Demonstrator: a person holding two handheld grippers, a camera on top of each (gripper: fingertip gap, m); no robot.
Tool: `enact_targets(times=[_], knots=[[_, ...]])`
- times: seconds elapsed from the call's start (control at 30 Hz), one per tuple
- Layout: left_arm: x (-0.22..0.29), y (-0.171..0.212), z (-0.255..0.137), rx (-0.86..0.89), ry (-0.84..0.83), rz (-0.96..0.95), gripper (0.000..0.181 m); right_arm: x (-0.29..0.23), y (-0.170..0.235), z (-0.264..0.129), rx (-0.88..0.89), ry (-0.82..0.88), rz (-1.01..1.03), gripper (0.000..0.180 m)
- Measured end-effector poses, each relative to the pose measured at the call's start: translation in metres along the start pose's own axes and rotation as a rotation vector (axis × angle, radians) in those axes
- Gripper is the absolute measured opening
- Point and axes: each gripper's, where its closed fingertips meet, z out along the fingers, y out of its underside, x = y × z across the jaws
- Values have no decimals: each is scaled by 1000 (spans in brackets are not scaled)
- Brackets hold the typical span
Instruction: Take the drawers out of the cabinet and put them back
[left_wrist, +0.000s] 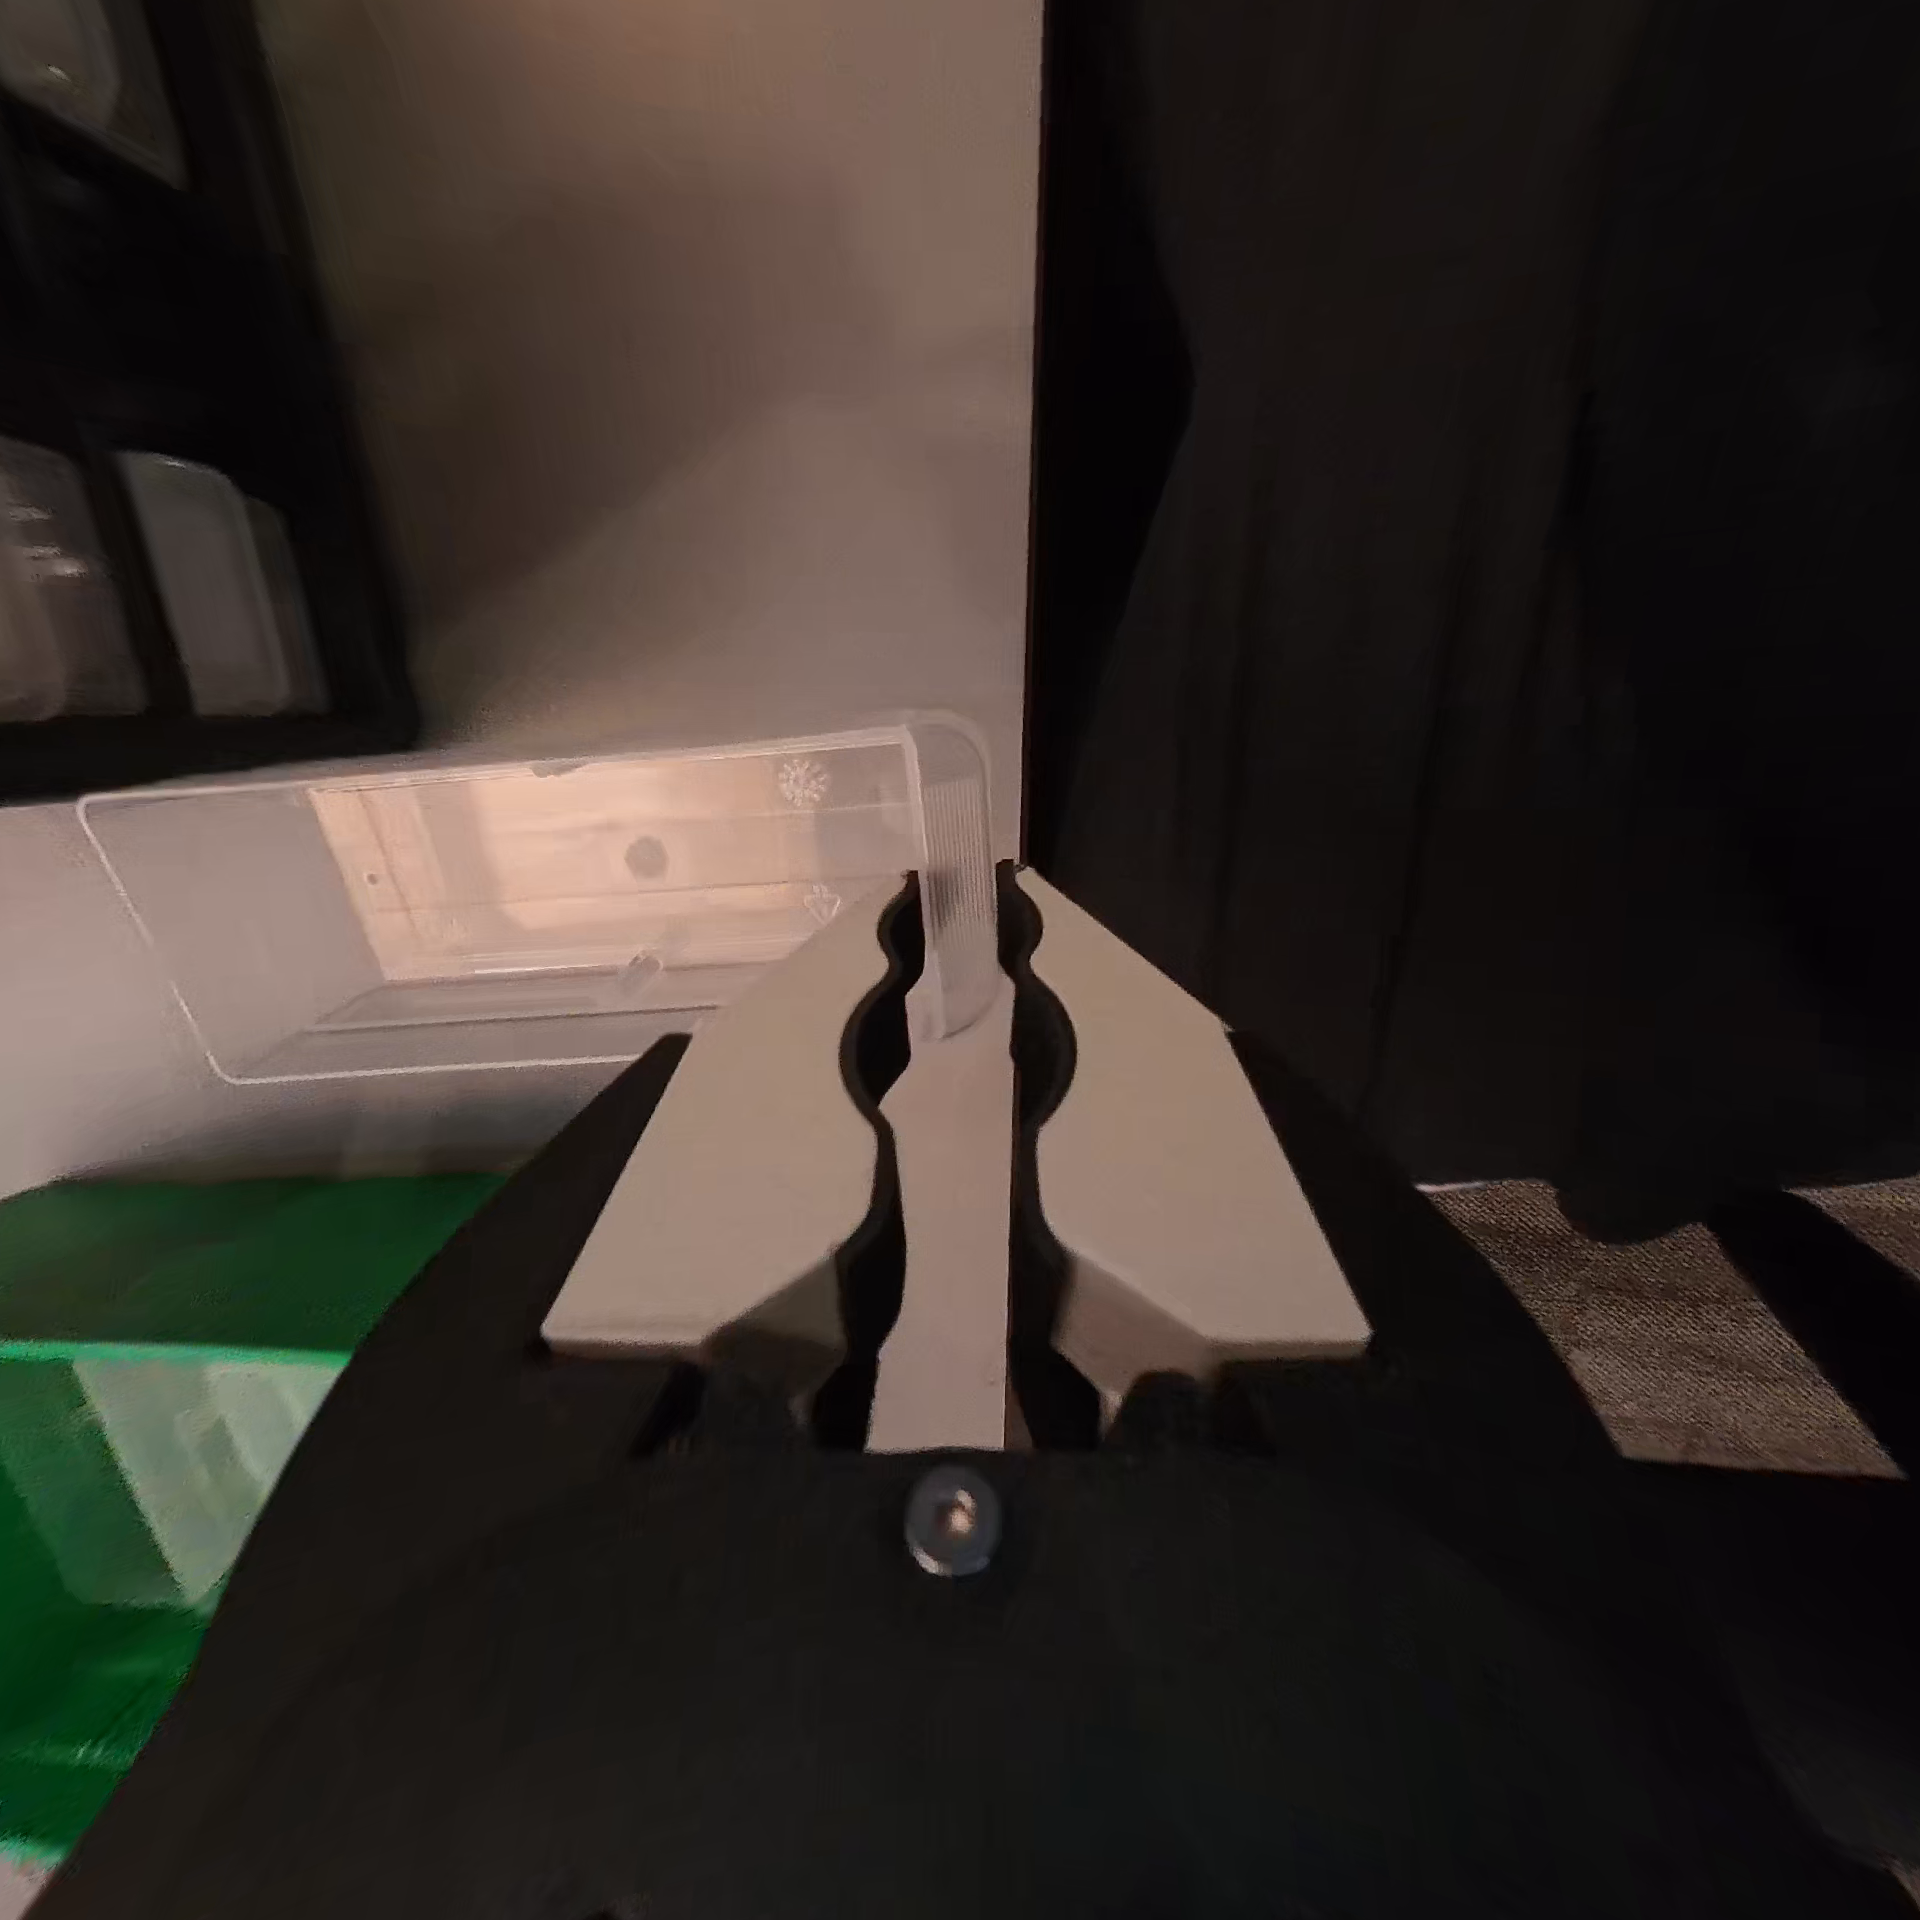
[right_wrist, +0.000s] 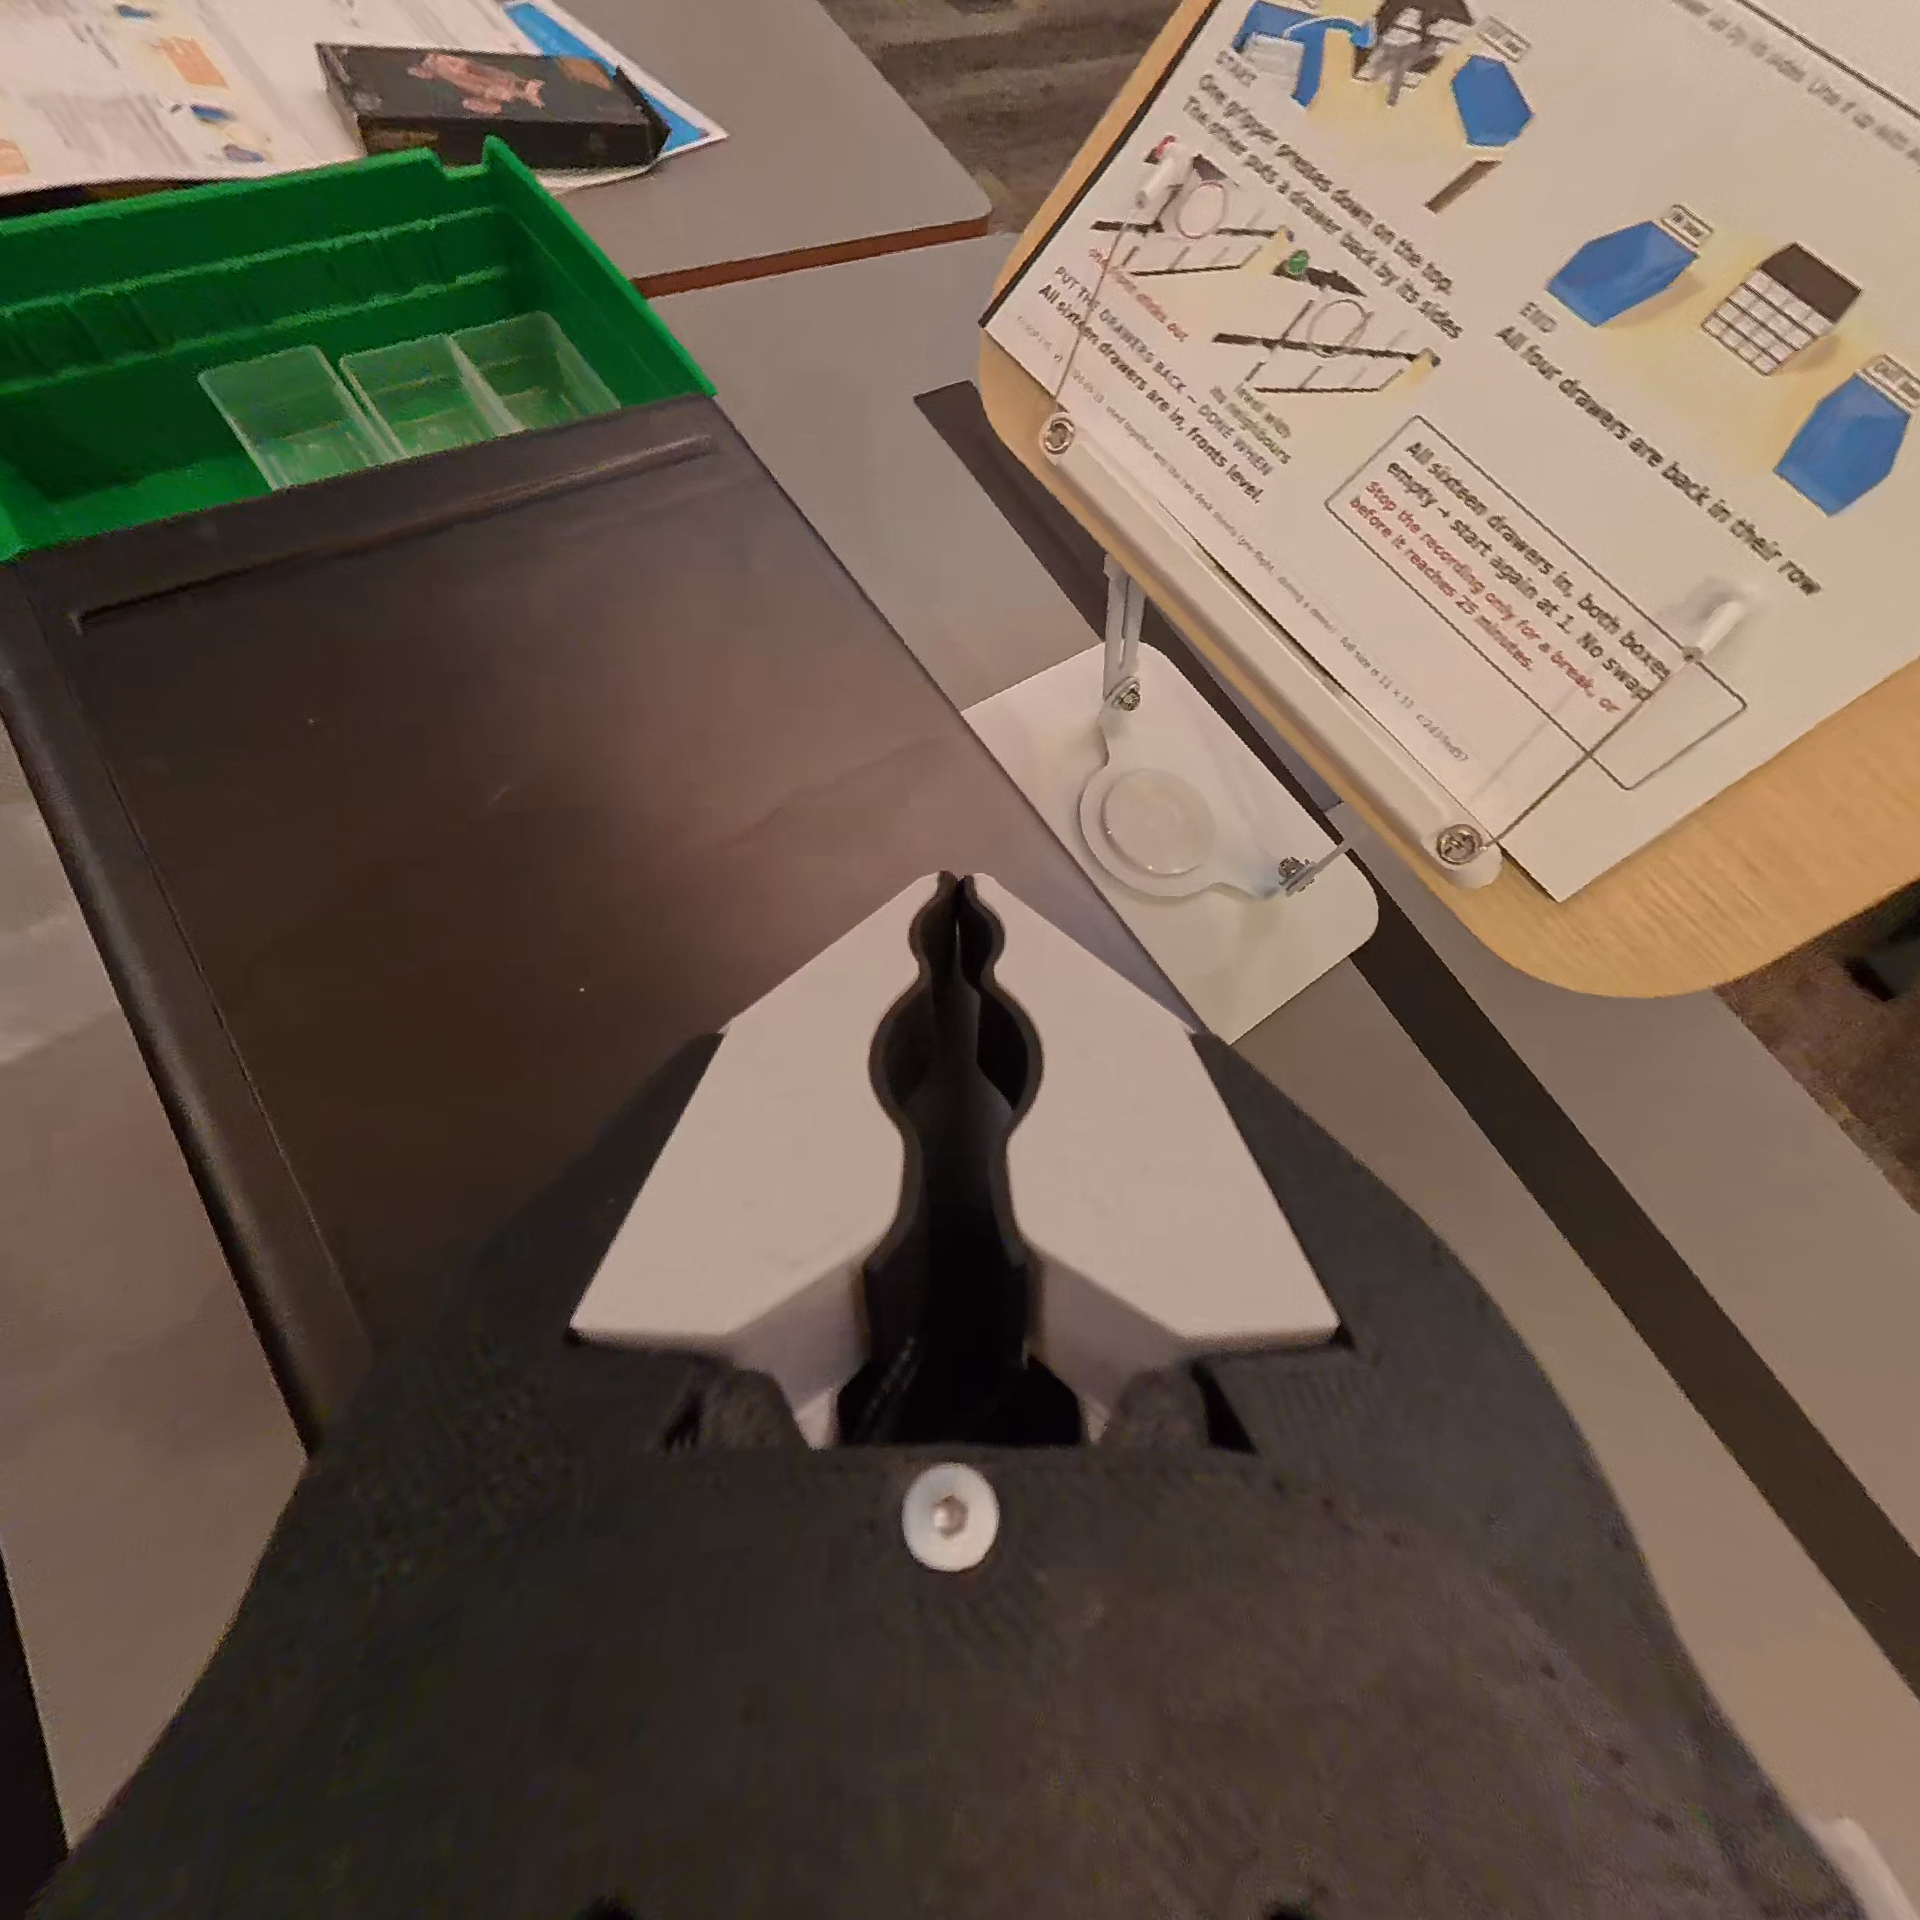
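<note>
**Left claw clamped on a clear drawer, right claw on the cabinet top**

While the left view is blurred at its edges, I can make out my left claw (left_wrist: 958, 883) closed on the ribbed front tab of a clear drawer (left_wrist: 520, 904). The drawer is held in the air, its long body reaching out to the left of the claw, against a pale wall (left_wrist: 675, 416). The cabinet front (left_wrist: 156, 520) shows dark at the upper left of that view, with pale drawers in its slots. A green bin (left_wrist: 187, 1351) lies below at the lower left.

In the right view, my right claw (right_wrist: 958, 883) has its fingers together with nothing between them; its tips sit over the cabinet's black top (right_wrist: 468, 748), near that top's right edge. Whether they touch the surface I cannot tell.

Past the cabinet's far edge the green bin (right_wrist: 582, 260) holds three clear drawers (right_wrist: 405, 405) side by side along its near wall. On the grey table (right_wrist: 883, 343), toward its right edge, a white stand (right_wrist: 1195, 831) carries a wooden board with an instruction sheet (right_wrist: 1507, 416). At the far edge lie papers and a dark box (right_wrist: 488, 104).
</note>
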Motion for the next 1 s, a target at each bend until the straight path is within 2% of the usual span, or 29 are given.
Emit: enact_targets(times=[0.2,0.37,0.47,0.5,0.53,0.63,0.73,0.83,0.93,1.0], knots=[[-6,8,27,-7,40,45,12,-8,-1,2,-32,66,84,0],[-9,39,56,-155,80,115,12,-15,-4,4,-33,115,93,0],[-15,38,60,-104,67,103,13,-15,-4,4,-32,114,102,0],[-21,39,60,-100,31,94,22,-15,-4,4,-31,114,101,0],[-26,39,57,-98,-1,66,40,-15,-4,4,-30,115,101,0],[-29,36,42,-55,-47,-135,81,-15,-4,4,-29,119,97,0],[-47,26,23,77,-197,-447,110,-15,-4,4,-26,117,98,0],[-52,12,24,270,-270,-822,140,-15,-5,3,-18,110,104,0],[-42,20,55,265,-320,-1030,157,-15,-5,3,-14,117,99,0],[-42,23,72,247,-374,-1084,151,-15,-5,3,-8,116,97,0]])
